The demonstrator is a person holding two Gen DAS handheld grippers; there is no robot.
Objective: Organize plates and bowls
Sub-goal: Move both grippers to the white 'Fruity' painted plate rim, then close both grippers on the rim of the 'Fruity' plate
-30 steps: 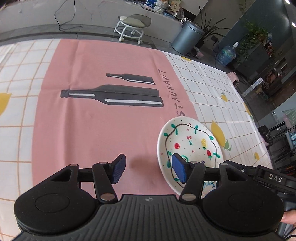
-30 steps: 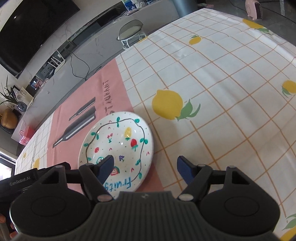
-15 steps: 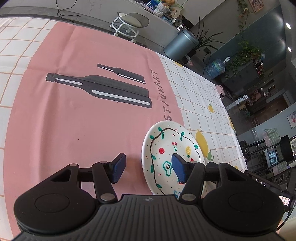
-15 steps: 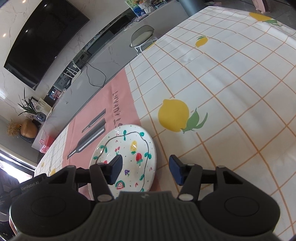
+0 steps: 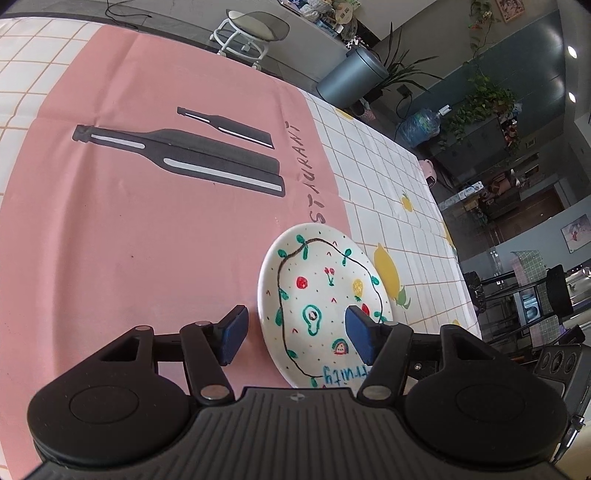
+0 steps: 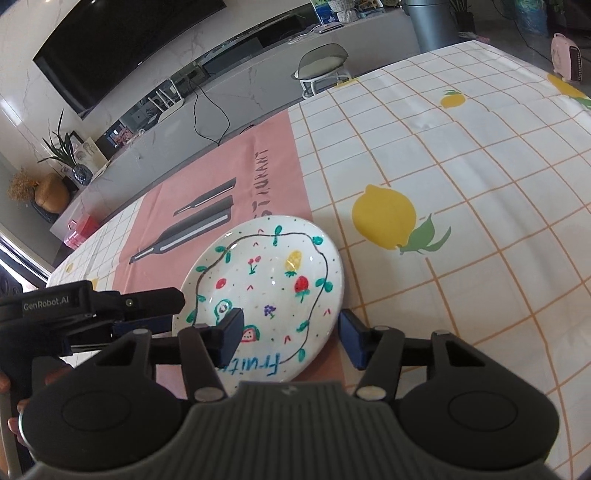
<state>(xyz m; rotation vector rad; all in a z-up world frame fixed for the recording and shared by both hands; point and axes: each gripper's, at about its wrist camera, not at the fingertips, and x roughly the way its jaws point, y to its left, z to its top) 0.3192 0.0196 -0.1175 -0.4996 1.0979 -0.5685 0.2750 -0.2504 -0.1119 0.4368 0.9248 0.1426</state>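
Note:
A white plate (image 5: 321,291) painted with fruit and the blue word "Fruity" lies flat where the pink mat meets the lemon tablecloth. My left gripper (image 5: 297,336) straddles the plate's left rim: one blue pad hangs over the mat, the other over the plate's inside. Its jaws are opening a little and neither pad presses. In the right wrist view my right gripper (image 6: 290,339) straddles the right rim of the plate (image 6: 266,280), one pad above the painted inside, the other just outside the rim. The left gripper (image 6: 155,312) shows there at the plate's left edge.
A pink mat (image 5: 147,221) with a bottle print covers the left half of the table; the lemon-check tablecloth (image 6: 461,184) covers the right. Beyond the far edge stand a white stool (image 5: 255,33), a grey bin (image 5: 351,77) and a pink heater (image 6: 567,61).
The right gripper's jaws have narrowed around the plate's right rim. Both grippers have rolled somewhat and drawn nearer the plate. The plate has stayed where it was.

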